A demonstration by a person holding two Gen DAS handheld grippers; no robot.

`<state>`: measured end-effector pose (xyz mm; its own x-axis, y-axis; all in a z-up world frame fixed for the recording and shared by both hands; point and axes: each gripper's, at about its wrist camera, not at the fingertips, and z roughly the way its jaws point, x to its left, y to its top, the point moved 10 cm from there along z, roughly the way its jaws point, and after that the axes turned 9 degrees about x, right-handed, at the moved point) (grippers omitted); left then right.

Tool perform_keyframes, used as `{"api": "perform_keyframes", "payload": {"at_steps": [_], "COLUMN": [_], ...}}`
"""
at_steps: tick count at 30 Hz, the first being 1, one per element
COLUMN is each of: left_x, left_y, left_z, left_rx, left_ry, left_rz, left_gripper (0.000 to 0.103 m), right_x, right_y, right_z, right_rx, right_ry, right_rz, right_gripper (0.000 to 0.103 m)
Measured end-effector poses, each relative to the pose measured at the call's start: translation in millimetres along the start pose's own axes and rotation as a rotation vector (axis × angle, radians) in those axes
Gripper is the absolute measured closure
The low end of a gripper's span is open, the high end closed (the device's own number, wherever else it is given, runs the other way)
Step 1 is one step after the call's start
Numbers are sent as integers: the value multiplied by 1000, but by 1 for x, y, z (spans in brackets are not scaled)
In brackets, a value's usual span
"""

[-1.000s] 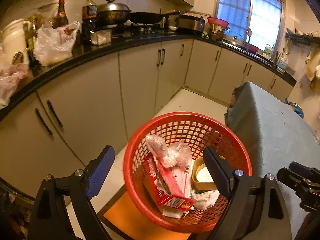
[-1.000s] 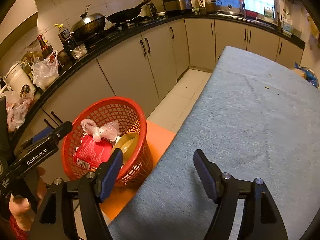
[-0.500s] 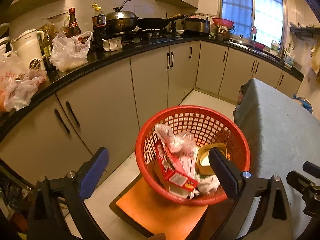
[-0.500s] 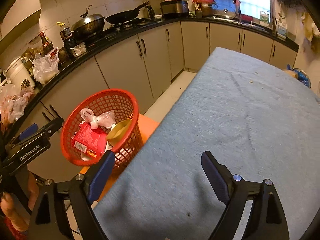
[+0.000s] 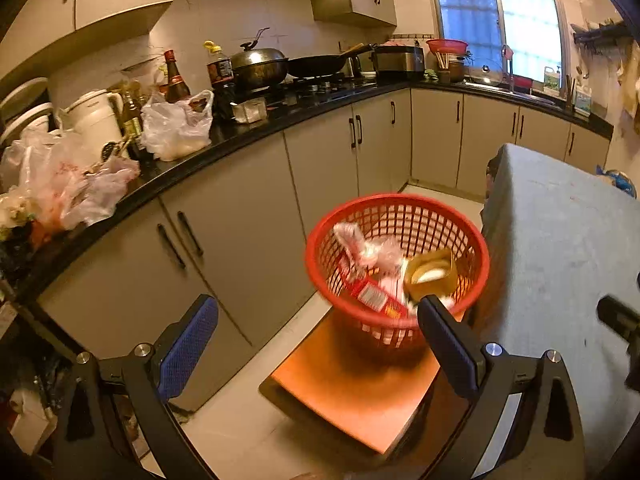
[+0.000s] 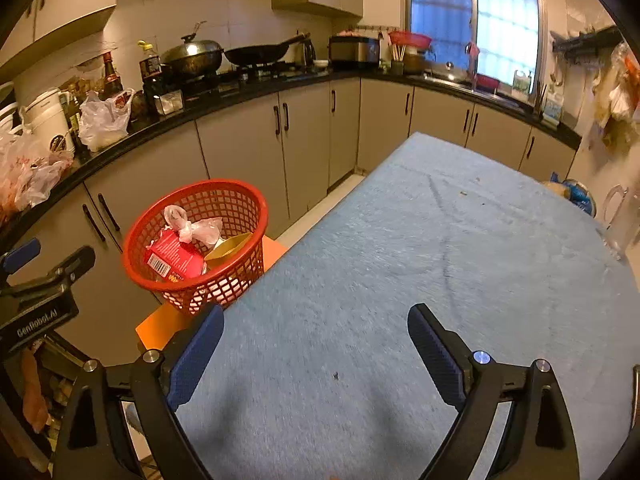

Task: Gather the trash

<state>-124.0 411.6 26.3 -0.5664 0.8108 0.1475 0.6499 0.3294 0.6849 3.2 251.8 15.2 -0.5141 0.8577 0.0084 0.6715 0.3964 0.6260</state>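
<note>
A red mesh basket (image 5: 472, 248) stands on an orange stool (image 5: 360, 392) beside the table; it also shows in the right wrist view (image 6: 256, 200). It holds a red box (image 6: 172, 256), a knotted clear plastic bag (image 6: 192, 226) and a yellow paper cup (image 5: 430, 276). My left gripper (image 5: 320, 340) is open and empty, back from the basket and above the stool. My right gripper (image 6: 316, 348) is open and empty above the blue-grey tablecloth (image 6: 440, 260), right of the basket.
A black counter (image 5: 240, 136) over grey cabinets (image 6: 240, 148) curves behind, with plastic bags (image 5: 176, 128), bottles, a white kettle (image 5: 96, 116), pot and wok. A glass jug (image 6: 624, 216) stands at the table's right edge. A few crumbs lie on the cloth.
Both grippers have pulled back and risen away from the basket, which now looks smaller and farther. Both stay open and empty.
</note>
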Motion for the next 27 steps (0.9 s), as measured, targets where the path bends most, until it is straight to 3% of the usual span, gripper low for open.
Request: {"api": "perform_keyframes", "payload": {"at_steps": [6, 14, 23, 27], "left_x": [9, 11, -4, -4], "left_y": [-36, -80, -101, -106], "left_z": [-23, -66, -102, -102], "left_rx": [-19, -75, -121, -125], "left_ry": [31, 15, -41, -23], "left_rz": [-18, -58, -32, -57], "left_gripper": [4, 3, 4, 4], "right_x": [-1, -1, -5, 0], "right_y": [-25, -70, -110, -119], "right_z": [-28, -73, -112, -116], "right_rx": [-57, -131, -172, -193], "right_ry": [-32, -68, -105, -131], "right_rz": [-19, -16, 13, -24], "right_gripper": [4, 3, 1, 0]}}
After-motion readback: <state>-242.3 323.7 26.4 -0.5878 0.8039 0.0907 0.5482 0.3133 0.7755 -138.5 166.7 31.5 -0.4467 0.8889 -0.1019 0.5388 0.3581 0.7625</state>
